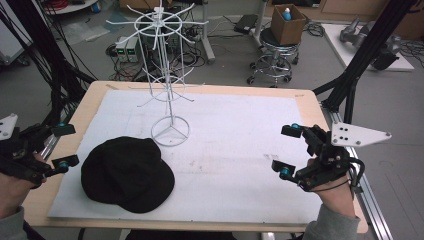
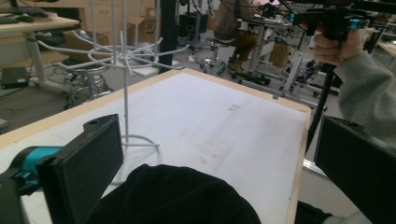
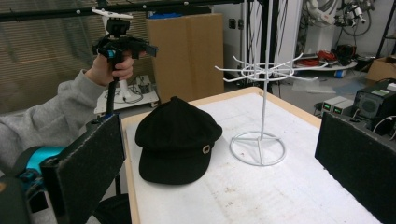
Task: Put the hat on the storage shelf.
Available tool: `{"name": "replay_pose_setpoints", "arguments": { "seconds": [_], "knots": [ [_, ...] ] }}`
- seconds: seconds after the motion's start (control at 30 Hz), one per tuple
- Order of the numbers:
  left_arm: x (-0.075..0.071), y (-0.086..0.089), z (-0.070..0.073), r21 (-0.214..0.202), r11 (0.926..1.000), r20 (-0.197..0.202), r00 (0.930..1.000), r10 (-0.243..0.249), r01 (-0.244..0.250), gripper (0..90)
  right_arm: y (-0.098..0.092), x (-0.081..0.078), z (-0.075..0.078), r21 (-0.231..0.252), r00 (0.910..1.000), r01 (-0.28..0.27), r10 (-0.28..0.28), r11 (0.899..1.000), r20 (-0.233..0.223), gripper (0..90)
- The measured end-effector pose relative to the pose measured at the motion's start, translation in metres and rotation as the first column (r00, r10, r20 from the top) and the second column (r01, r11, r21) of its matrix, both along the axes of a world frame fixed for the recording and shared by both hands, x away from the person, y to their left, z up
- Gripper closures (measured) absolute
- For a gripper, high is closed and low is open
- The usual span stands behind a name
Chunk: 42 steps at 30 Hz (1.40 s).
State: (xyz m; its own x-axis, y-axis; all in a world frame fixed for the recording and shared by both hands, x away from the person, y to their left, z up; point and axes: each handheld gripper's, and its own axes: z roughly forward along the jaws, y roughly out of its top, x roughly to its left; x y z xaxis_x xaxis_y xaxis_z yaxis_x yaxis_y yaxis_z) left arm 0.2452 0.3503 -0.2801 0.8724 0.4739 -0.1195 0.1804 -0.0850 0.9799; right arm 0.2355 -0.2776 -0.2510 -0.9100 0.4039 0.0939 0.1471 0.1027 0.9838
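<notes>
A black cap lies on the white mat at the front left. Its brim with a small metal badge faces the right gripper view. Behind it stands a white wire rack with hook arms at its top, upright. My left gripper hovers open at the table's left edge, just left of the cap. My right gripper is held open above the mat's right side, far from the cap. Nothing sits between either pair of jaws.
The wooden table edge frames the mat. Black frame struts rise at the right, cables hang at the left. A stool with a cardboard box stands beyond the table. A tall carton is off the left side.
</notes>
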Motion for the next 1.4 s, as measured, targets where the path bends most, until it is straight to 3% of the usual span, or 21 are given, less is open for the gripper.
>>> {"name": "replay_pose_setpoints", "arguments": {
  "seconds": [0.2, 0.37, 0.6, 0.73, 0.9, 1.0, 1.17, 1.4],
  "knots": [
    [0.007, 0.0, -0.008, 0.008, 0.9999, -0.025, 0.9996, -0.014, 0.014, 1.8, 0.0, 0.001, -0.001, 0.0, 1.0, -0.002, 0.002, 1.0, -0.005, 0.7],
    [0.012, -0.004, -0.015, 0.027, 0.9993, -0.011, 0.9996, -0.026, 0.026, 1.8, 0.0, 0.002, -0.002, -0.003, 1.0, -0.006, 0.006, 1.0, -0.006, 0.7],
    [0.023, -0.019, -0.032, 0.076, 0.9962, -0.028, 0.9988, -0.04, 0.042, 1.8, 0.001, 0.003, -0.003, -0.004, 1.0, -0.006, 0.006, 1.0, -0.005, 0.7],
    [0.027, -0.026, -0.041, 0.08, 0.9956, -0.028, 0.9985, -0.048, 0.05, 1.8, 0.0, 0.002, -0.003, -0.004, 1.0, -0.006, 0.006, 1.0, -0.007, 0.7],
    [0.031, -0.027, -0.05, 0.091, 0.9956, -0.016, 0.9997, -0.021, 0.022, 1.8, 0.0, 0.003, -0.003, -0.007, 0.9999, -0.01, 0.01, 1.0, -0.008, 0.7],
    [0.031, -0.03, -0.055, 0.129, 0.9913, 0.034, 0.9991, 0.024, -0.028, 1.8, 0.002, 0.004, -0.004, -0.01, 0.9998, -0.019, 0.019, 1.0, -0.005, 0.7],
    [0.035, -0.03, -0.063, 0.139, 0.9903, 0.011, 0.9999, 0.009, -0.01, 1.8, 0.004, 0.005, -0.005, -0.02, 0.9997, -0.023, 0.023, 1.0, -0.007, 0.7],
    [0.045, -0.018, -0.081, 0.145, 0.9889, -0.053, 0.9978, 0.039, -0.03, 1.8, 0.005, 0.006, -0.006, -0.023, 0.9996, -0.025, 0.025, 0.999, -0.015, 0.7]
  ]
}}
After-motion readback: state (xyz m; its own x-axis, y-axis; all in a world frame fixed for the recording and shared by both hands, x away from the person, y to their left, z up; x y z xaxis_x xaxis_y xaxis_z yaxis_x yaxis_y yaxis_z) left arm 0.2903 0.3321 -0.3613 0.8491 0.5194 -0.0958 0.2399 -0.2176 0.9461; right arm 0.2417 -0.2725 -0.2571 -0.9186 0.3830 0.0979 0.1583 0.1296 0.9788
